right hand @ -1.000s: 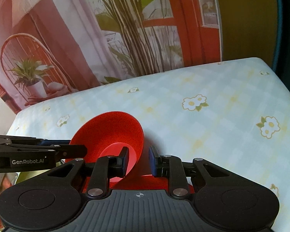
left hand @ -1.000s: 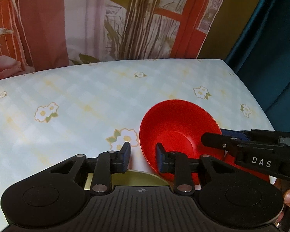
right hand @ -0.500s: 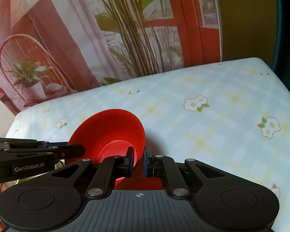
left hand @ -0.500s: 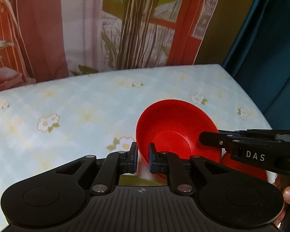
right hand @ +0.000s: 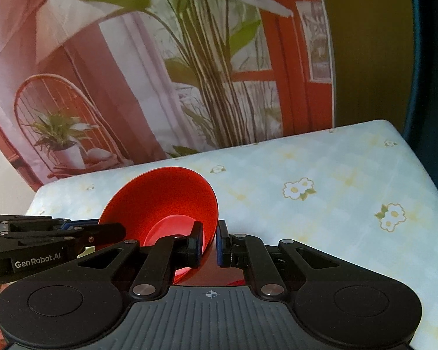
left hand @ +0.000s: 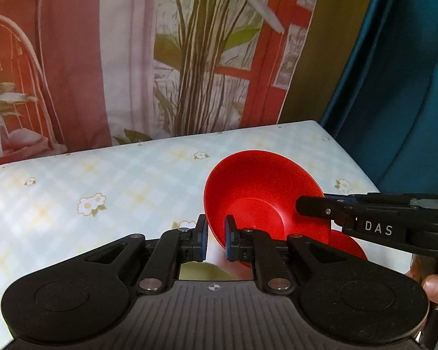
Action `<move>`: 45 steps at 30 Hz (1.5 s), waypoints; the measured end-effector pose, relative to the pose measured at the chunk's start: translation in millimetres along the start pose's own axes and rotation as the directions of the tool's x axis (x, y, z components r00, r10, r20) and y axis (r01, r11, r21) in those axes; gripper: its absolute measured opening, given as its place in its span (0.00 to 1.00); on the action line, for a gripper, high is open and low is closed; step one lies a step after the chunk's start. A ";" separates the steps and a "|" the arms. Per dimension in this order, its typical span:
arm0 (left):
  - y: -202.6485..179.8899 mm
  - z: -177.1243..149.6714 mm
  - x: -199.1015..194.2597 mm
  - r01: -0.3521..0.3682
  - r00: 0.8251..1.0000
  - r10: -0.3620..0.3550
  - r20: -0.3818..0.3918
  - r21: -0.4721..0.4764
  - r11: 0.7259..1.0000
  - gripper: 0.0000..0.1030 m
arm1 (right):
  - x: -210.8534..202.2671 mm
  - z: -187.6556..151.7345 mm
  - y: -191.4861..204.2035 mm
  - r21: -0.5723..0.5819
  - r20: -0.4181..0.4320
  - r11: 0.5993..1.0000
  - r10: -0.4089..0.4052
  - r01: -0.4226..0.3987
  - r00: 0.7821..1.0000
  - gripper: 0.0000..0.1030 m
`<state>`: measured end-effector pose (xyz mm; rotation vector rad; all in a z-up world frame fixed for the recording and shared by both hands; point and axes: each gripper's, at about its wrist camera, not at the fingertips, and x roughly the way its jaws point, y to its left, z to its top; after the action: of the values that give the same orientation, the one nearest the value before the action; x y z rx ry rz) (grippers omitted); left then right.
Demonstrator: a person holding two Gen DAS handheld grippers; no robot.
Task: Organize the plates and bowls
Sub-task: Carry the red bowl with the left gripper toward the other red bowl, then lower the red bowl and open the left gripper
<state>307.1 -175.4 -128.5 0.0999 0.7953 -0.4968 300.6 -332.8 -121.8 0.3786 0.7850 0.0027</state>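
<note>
A red bowl (left hand: pixel 257 192) is held up above the table, gripped on opposite rims. My left gripper (left hand: pixel 215 240) is shut on its near-left rim. My right gripper (right hand: pixel 209 242) is shut on the bowl's (right hand: pixel 163 201) right rim. In the left wrist view the right gripper (left hand: pixel 373 218) comes in from the right onto the rim. Below it a red plate (left hand: pixel 347 245) peeks out on the table. A yellow-green dish (left hand: pixel 204 271) shows just under my left gripper.
The table (left hand: pixel 87 180) has a pale checked cloth with daisy prints. A printed backdrop (left hand: pixel 160 58) of plants and red window frames stands behind it. A teal curtain (left hand: pixel 408 73) hangs at the right. The table's right edge (right hand: pixel 429 192) is close.
Both grippers closed on the bowl's rim from open. The bowl has been lifted higher above the table.
</note>
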 end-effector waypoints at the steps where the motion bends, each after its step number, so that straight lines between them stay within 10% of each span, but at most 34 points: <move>1: 0.0 -0.7 -3.1 0.000 1.000 0.000 0.003 0.000 1.000 0.12 | -3.9 -0.4 2.1 -0.001 0.002 1.000 0.001 -0.001 1.000 0.08; 45: -9.7 -108.1 -77.1 0.100 0.991 -0.103 -0.081 -0.046 0.994 0.13 | -94.8 -129.8 21.7 0.049 -0.027 0.999 0.003 -0.002 1.000 0.10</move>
<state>185.7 -124.8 -149.0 0.0418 0.8947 -0.5748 146.7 -283.0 -132.8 0.4270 0.8124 -0.0095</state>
